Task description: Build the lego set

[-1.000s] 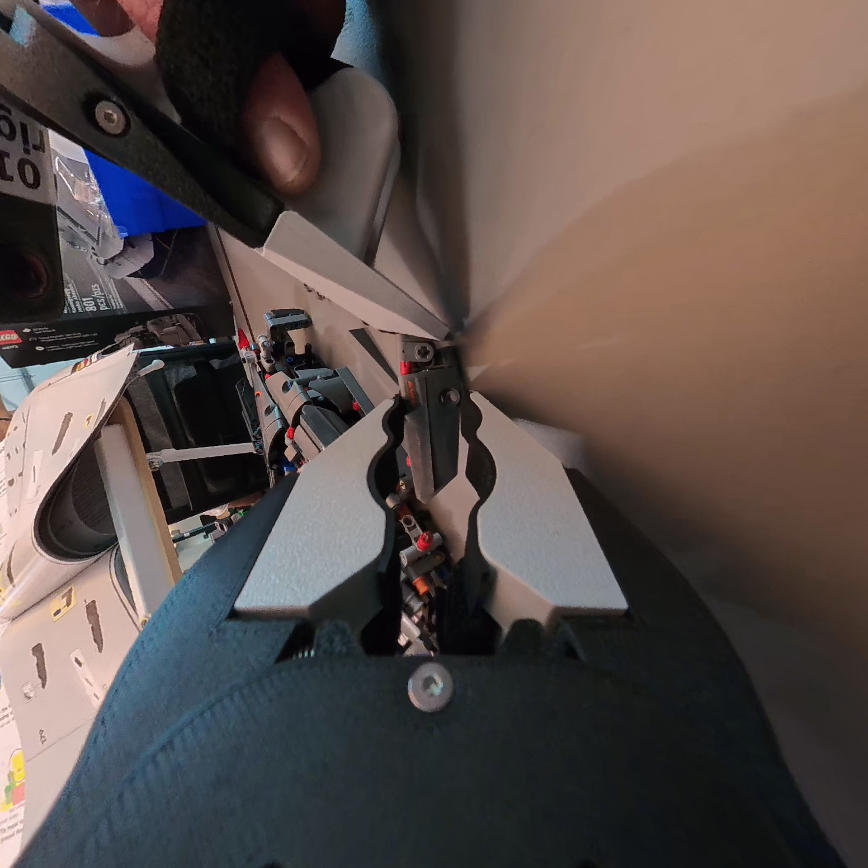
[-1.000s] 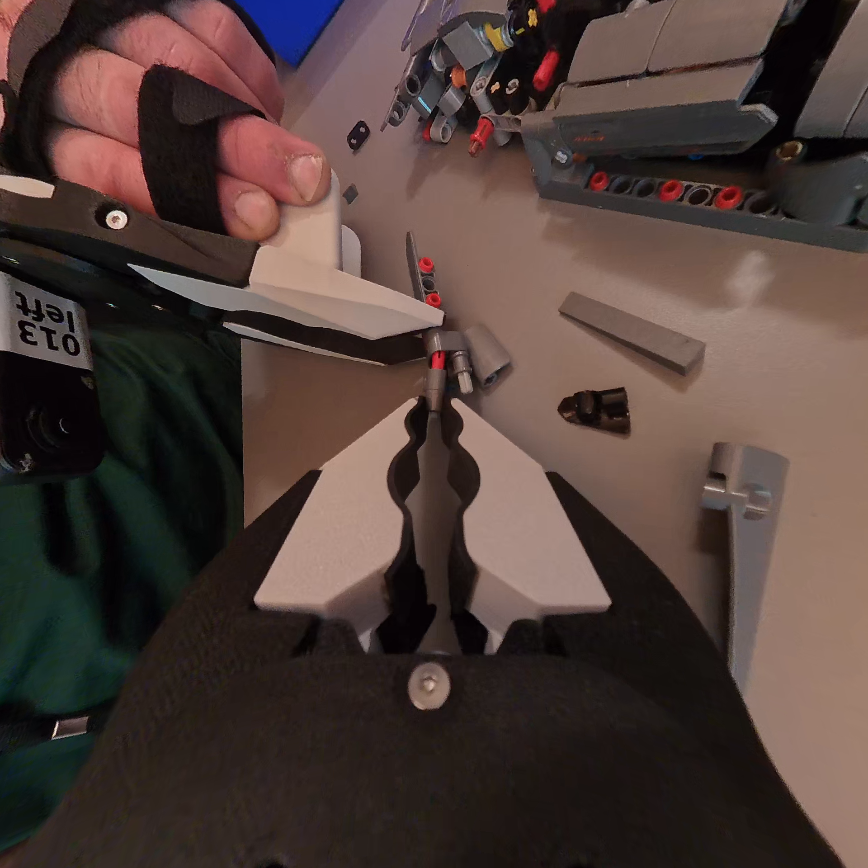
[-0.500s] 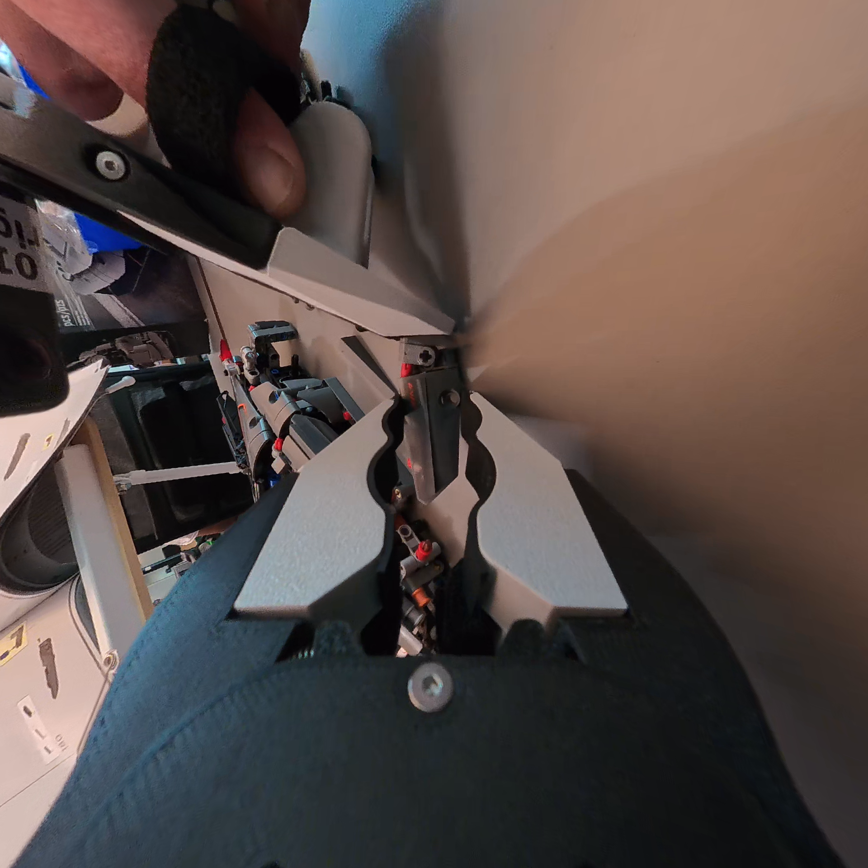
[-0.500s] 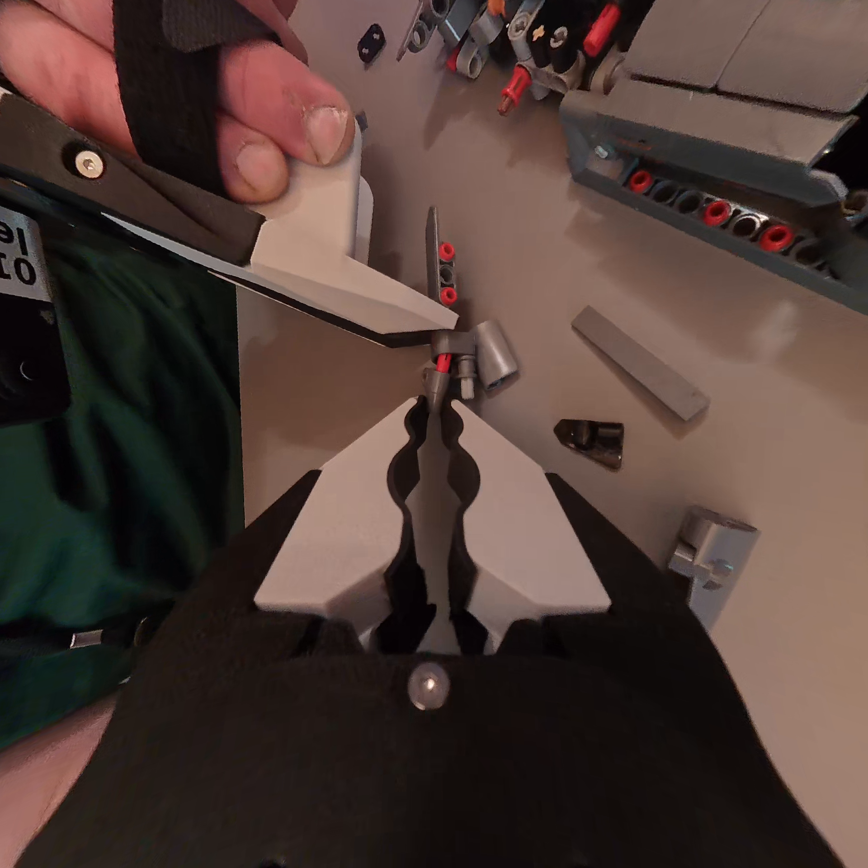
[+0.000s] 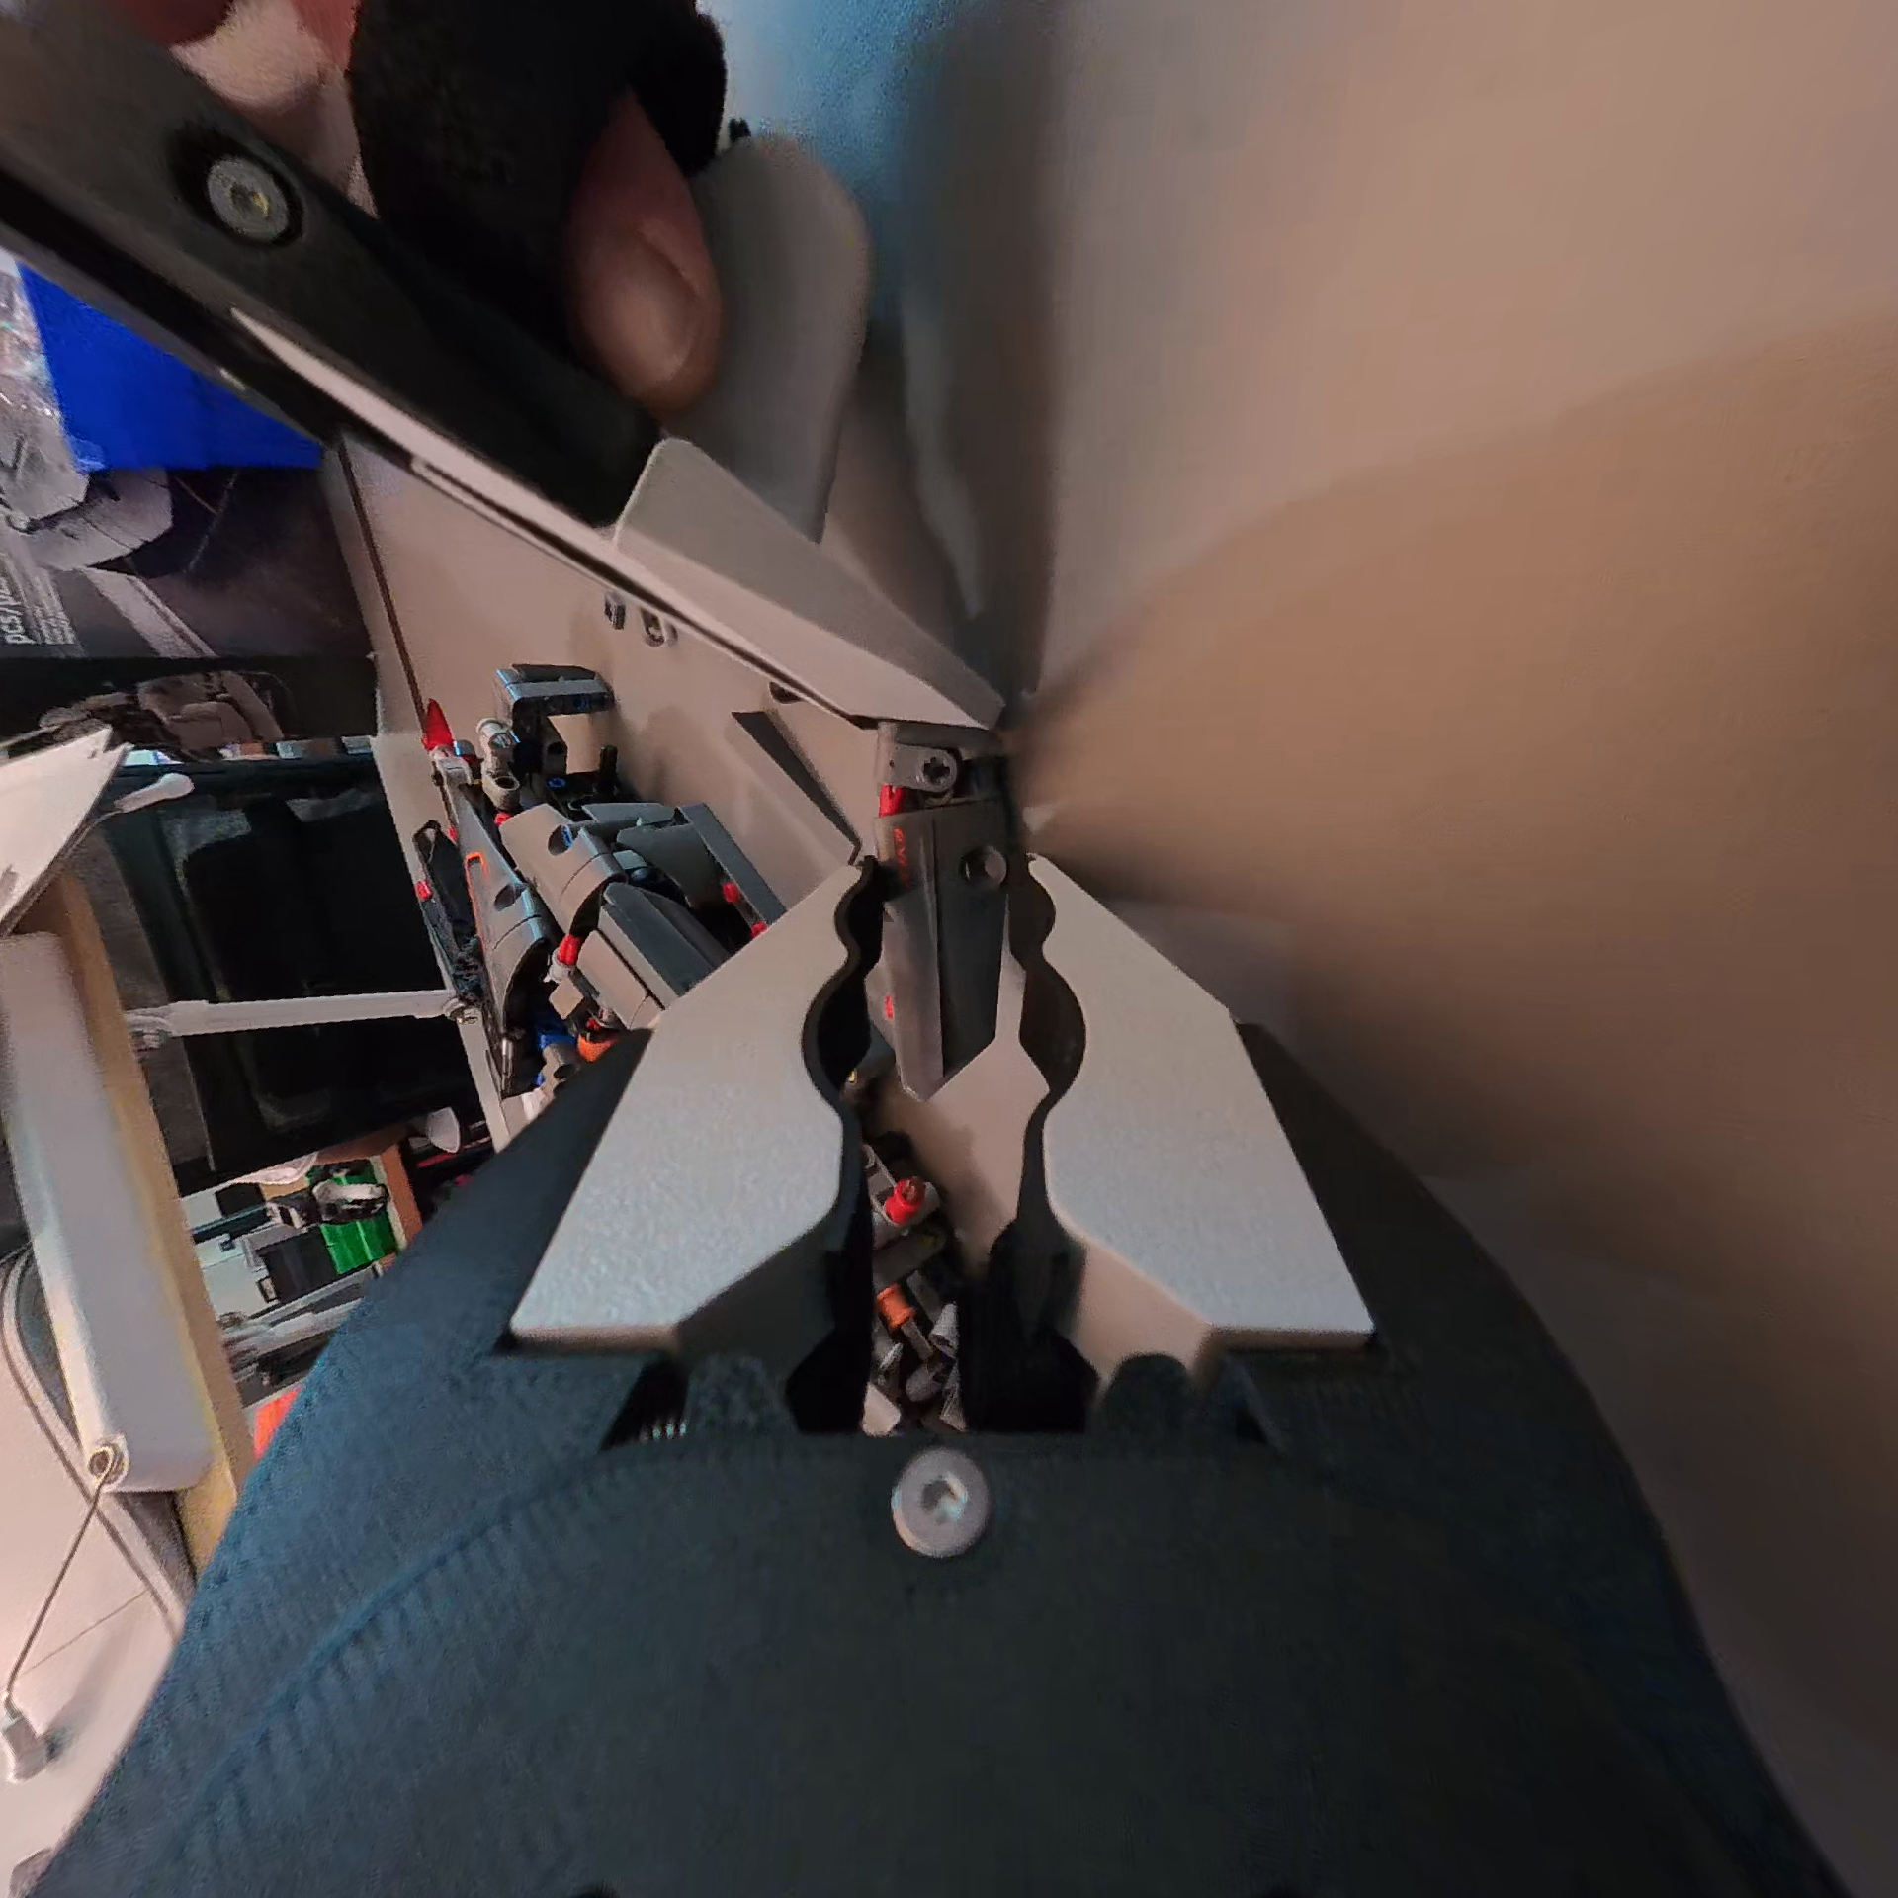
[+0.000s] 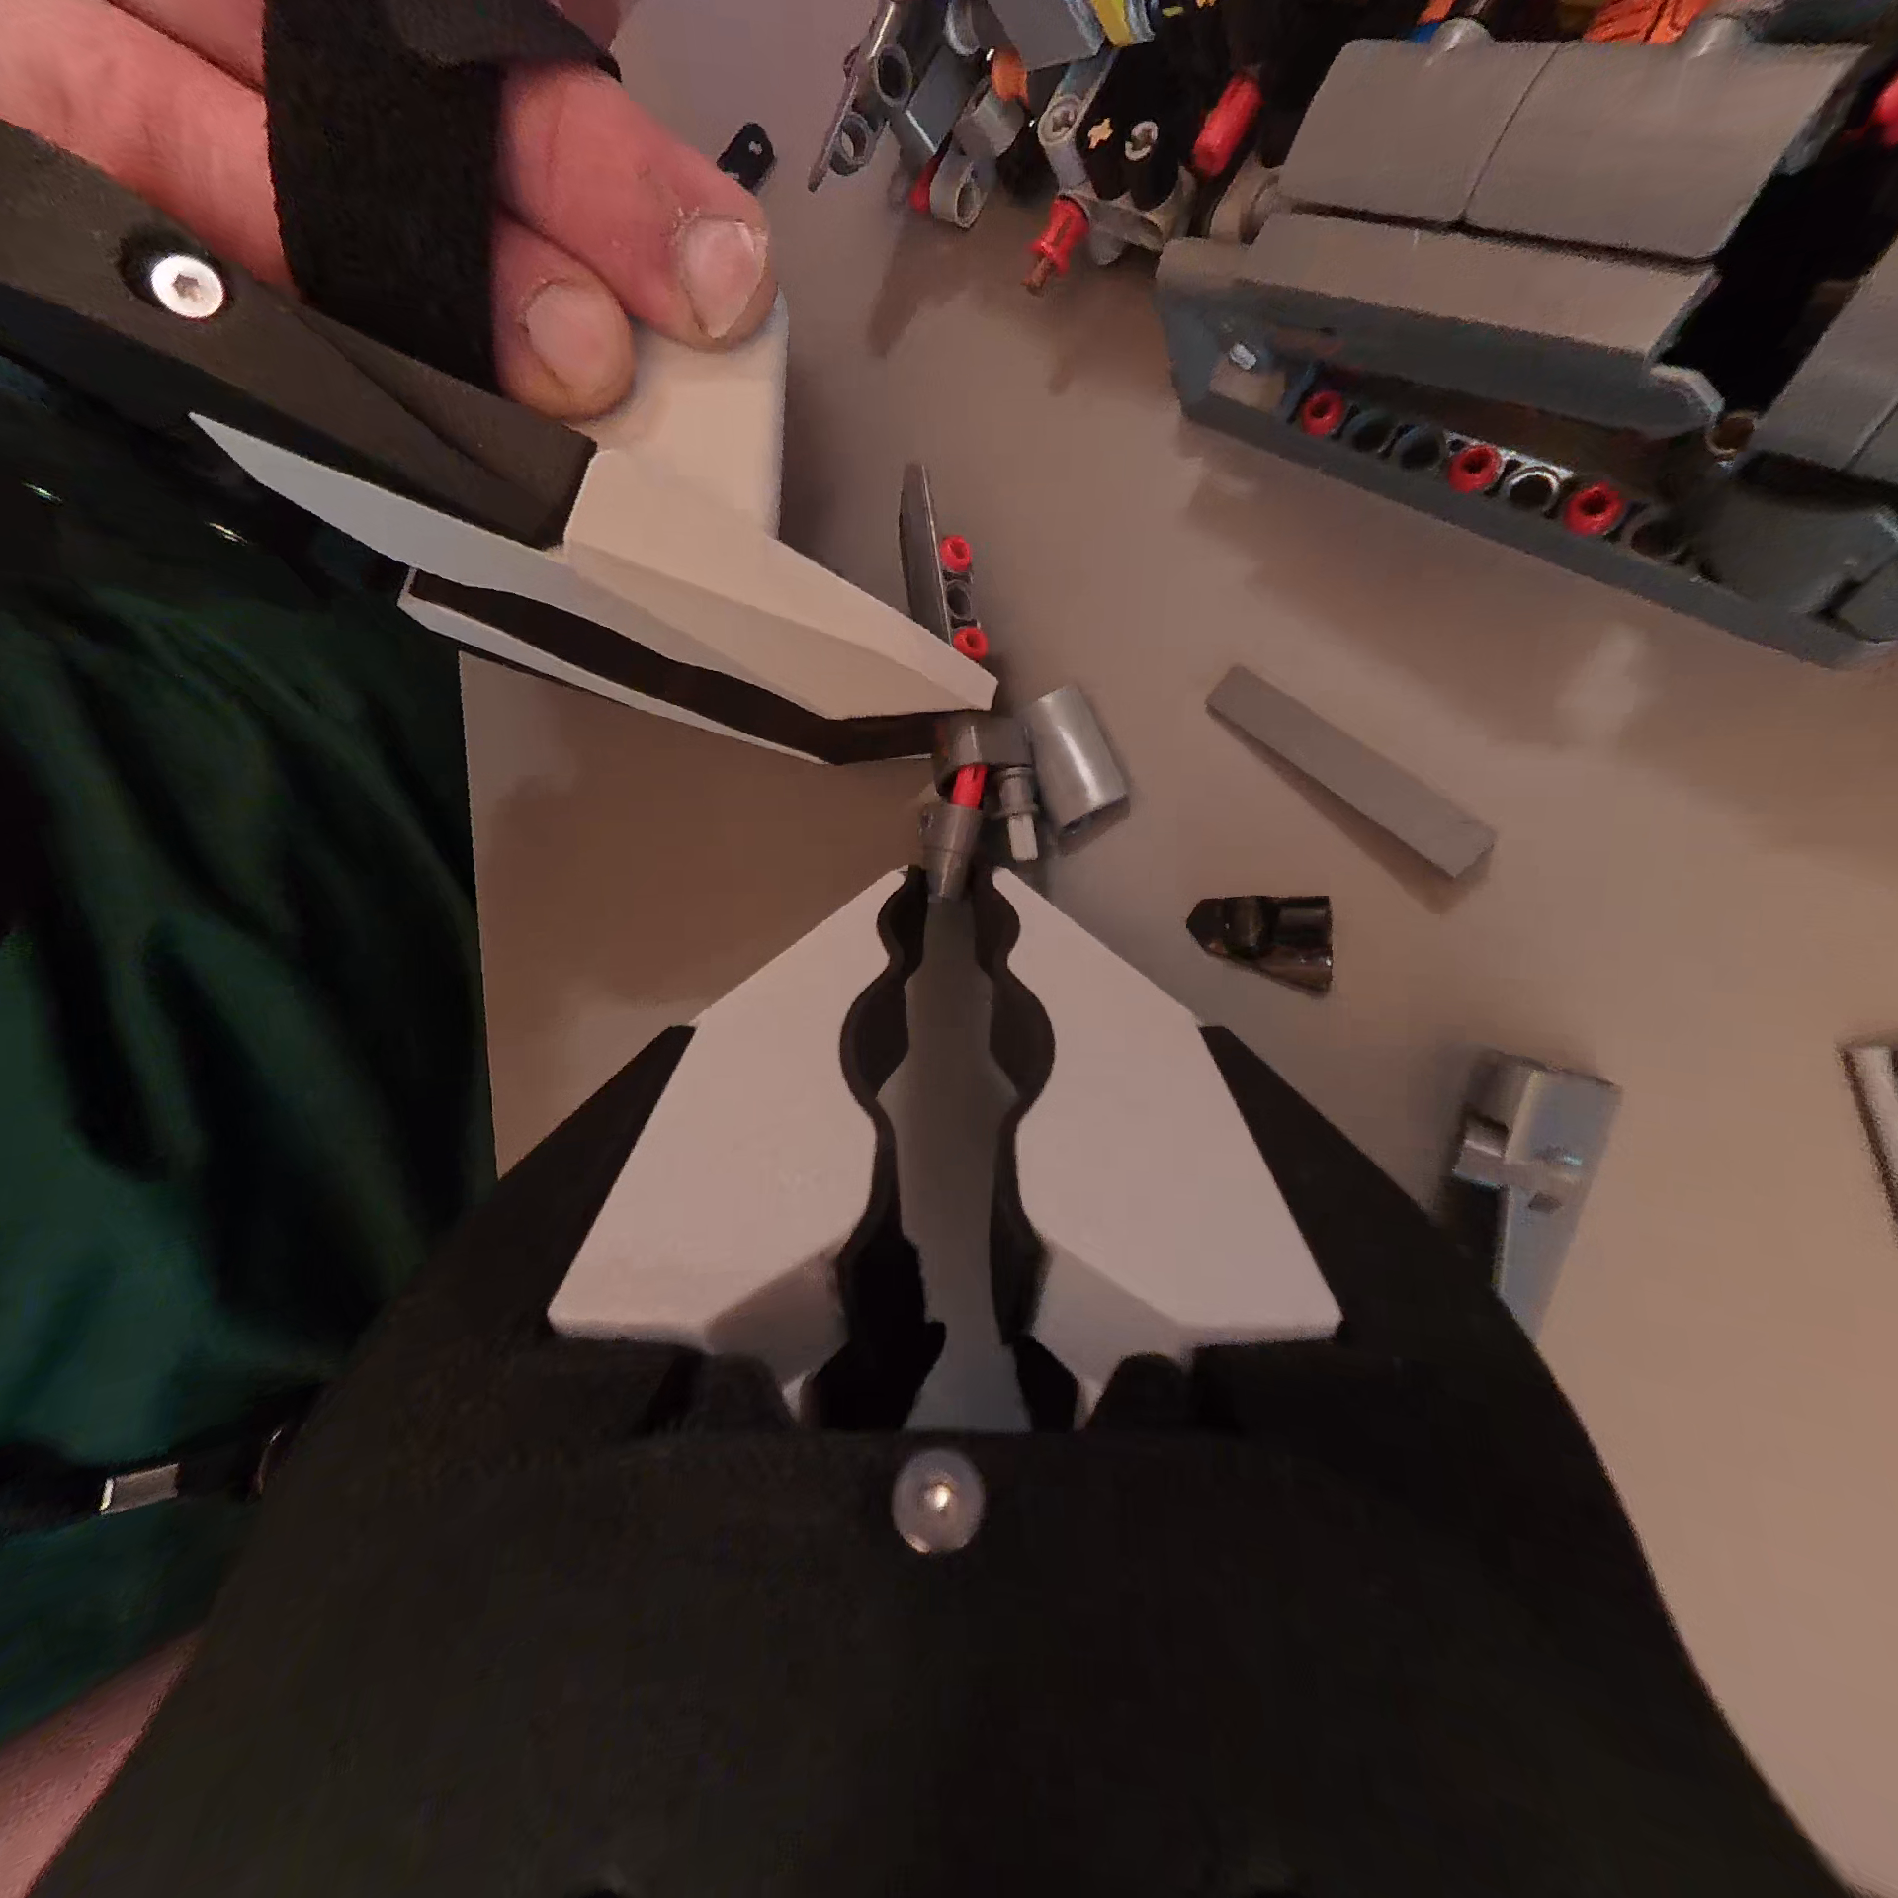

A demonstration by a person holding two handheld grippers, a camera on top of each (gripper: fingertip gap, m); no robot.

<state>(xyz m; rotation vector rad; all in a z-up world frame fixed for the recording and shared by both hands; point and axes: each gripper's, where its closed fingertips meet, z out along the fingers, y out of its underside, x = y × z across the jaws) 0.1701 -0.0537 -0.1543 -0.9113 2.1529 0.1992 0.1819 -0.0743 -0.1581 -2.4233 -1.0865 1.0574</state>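
Both grippers meet over the tan tabletop (image 6: 1335,1027) at one small sub-assembly, held clear of the surface between them. The left gripper (image 5: 940,894) has its jaws narrowed onto a dark grey wedge-shaped plastic panel with red pins (image 5: 945,955); in the right wrist view that same panel (image 6: 940,560) shows edge-on beyond the left tool's pale fingertip. The right gripper (image 6: 950,878) is pinched at its very tips on a short grey connector carrying a red axle (image 6: 955,811), which runs up into a grey joint block beside a light grey curved sleeve (image 6: 1078,765). Judgement: the left tool acts as the fixed vice while the right pushes or seats the connector along its axis, which would explain why the two tools stand almost at right angles. Whether the axle is fully home is not clear; the joint is partly hidden under the left fingertip. Loose parts wait close by on the table: a flat grey tile bar (image 6: 1351,770), a small black wedge piece (image 6: 1268,940), a light grey beam with a cross hole (image 6: 1535,1171). The large grey partly built model with red pin holes (image 6: 1489,431) sits well apart at upper right, presumably where this piece goes next. Risk: tip-only grip may let the connector twist.
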